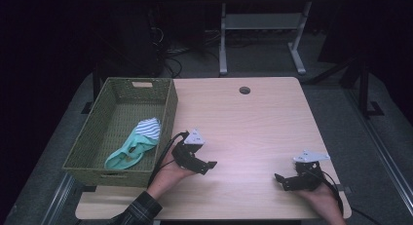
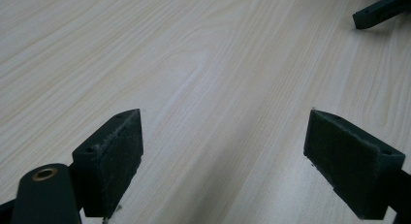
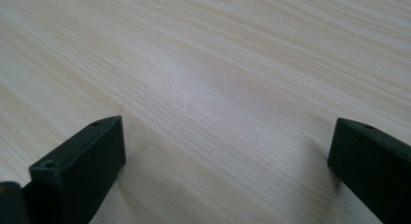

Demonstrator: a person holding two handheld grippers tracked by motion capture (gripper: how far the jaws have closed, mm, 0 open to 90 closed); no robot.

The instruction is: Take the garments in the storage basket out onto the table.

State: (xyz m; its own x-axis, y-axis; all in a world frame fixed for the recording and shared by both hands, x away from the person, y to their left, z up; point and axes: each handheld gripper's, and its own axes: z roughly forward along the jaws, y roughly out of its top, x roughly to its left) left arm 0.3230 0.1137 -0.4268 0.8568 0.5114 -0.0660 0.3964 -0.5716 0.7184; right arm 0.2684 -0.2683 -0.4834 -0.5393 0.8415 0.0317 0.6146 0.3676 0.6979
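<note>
At the table's near edge: both grippers rest low, jaws spread, holding nothing
Left gripper (image 1: 198, 159): released, just beside the green woven basket (image 1: 168, 108)
Right gripper (image 1: 298, 178): released, well apart on the pale wooden table (image 1: 263, 118)
Cloth: a mint-green and striped fabric bundle (image 1: 136, 142) lies inside the basket, near its right wall
Risk: a reach over the wall could snag the weave and tip or drag the basket

Right hand (image 1: 324, 198) cut by bottom edge, cloth (image 1: 134, 143) pattern too small to tell
</note>
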